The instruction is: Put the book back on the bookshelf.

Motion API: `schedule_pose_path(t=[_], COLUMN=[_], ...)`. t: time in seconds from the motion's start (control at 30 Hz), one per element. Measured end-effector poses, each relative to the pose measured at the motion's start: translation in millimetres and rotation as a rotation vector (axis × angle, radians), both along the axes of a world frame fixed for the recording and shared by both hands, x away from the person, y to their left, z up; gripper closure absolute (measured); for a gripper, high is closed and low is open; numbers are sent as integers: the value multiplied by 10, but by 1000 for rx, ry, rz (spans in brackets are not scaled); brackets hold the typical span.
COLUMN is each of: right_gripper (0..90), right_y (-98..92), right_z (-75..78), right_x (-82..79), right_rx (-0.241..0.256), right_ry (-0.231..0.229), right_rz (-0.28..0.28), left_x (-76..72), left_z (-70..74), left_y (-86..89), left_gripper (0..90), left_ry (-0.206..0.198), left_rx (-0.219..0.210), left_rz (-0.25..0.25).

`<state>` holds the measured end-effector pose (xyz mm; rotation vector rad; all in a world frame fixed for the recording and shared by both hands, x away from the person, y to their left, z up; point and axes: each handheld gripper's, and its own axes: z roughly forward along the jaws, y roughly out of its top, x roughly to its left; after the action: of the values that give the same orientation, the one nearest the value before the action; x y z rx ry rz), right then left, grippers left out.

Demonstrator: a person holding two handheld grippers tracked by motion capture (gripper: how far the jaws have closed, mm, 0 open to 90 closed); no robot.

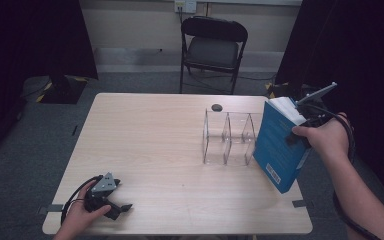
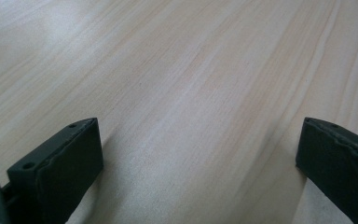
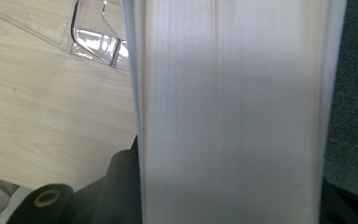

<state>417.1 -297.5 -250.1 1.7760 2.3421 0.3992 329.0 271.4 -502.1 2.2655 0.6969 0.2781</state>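
A thick blue book [image 1: 280, 150] stands tilted at the table's right side, held up off the wood by my right gripper [image 1: 300, 131], which is shut on it near its upper edge. In the right gripper view its white page block [image 3: 228, 112] runs up between the jaws. Just left of the book stands a clear acrylic rack [image 1: 228, 137] with upright dividers, its corner also in the right gripper view [image 3: 93, 42]. My left gripper [image 1: 122, 207] rests near the front left corner of the table, open, with bare wood [image 2: 196, 116] between its wide-apart jaws.
A small dark round object [image 1: 216, 107] lies behind the rack near the table's far edge. A black folding chair [image 1: 212, 47] stands beyond the table. The wooden tabletop [image 1: 145, 145] spreads between the two grippers. Grey carpet lies off the right edge.
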Motion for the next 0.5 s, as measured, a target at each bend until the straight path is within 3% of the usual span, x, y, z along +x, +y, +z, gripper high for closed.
schedule_pose_path(t=[0.5], right_gripper=[616], right_y=[79], right_z=[-19], right_x=[156], right_rx=[5], right_ry=[-18], right_rz=[-26], left_x=[0], left_z=[0], left_y=[1], left_gripper=[1], left_ry=[-1], left_rx=[0], left_rz=[-1])
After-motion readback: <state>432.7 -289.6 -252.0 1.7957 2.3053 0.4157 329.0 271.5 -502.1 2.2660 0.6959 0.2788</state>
